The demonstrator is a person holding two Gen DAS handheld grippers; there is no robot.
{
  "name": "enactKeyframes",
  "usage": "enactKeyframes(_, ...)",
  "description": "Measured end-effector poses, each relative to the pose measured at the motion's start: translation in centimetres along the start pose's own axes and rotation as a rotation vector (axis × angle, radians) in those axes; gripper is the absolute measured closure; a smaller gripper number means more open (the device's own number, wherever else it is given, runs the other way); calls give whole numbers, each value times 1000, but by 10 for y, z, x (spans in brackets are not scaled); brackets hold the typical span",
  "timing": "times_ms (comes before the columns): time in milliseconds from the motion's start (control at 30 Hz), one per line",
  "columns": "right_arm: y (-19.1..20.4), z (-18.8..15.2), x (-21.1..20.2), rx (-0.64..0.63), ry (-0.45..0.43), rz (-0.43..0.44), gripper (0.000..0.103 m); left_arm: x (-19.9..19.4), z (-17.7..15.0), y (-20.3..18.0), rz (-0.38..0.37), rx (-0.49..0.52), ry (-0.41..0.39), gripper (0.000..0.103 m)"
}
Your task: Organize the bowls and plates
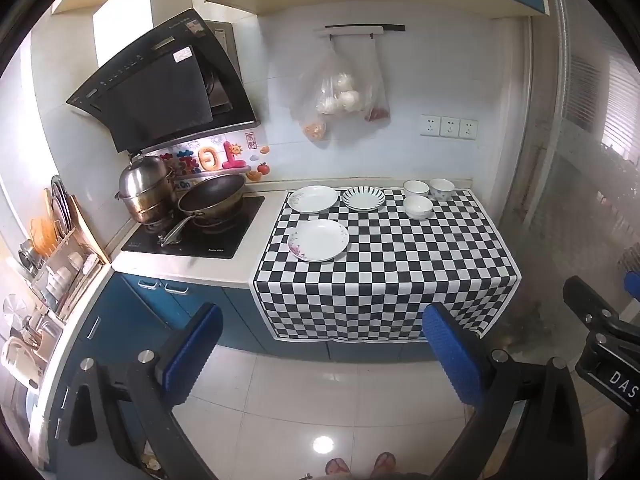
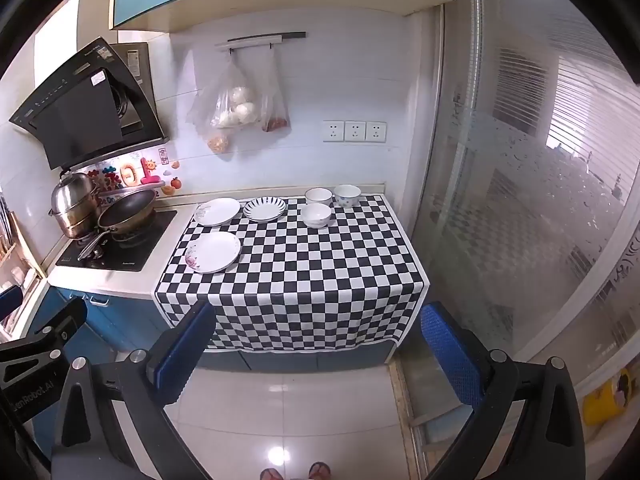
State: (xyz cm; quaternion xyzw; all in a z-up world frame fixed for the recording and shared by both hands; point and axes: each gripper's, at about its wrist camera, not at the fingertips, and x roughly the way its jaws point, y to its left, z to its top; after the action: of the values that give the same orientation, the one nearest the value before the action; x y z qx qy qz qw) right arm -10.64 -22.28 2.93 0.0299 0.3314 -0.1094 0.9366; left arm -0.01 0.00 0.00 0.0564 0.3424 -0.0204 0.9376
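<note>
Both grippers were held back from the counter, over the floor tiles, nothing between the fingers. Left gripper: fingers spread wide, empty. Right gripper: same, wide open and empty. The right gripper also showed at the right edge of the left wrist view, the left gripper at the left edge of the right wrist view, so the two sat side by side.

Task items all sat on the checkered cloth that covered the right part of the counter and hung over its front edge:
- floral plate near the cloth's left side, forward of the others, apart from them
- second floral plate at the back left, its left rim just past the cloth edge
- striped-rim plate just beside it to the right, whether touching I could not tell
- three bowls clustered at the back right, two behind and one in front, close together, all upright

Nothing stacked.

Left of the cloth: cooktop with a steel steamer pot and a wok. Plastic bags hung on the wall rail above.
</note>
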Motion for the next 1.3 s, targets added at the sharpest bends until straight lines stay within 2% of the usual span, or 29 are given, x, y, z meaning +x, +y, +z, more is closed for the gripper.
enactKeyframes(700,-18,1,-7,5,-2,-7,0,-8,11,-13,-17,12,-3,1)
enactKeyframes(1300,-9,-4,-13,10,-22,-27,0,-11,10,-11,-38,17,-34,1)
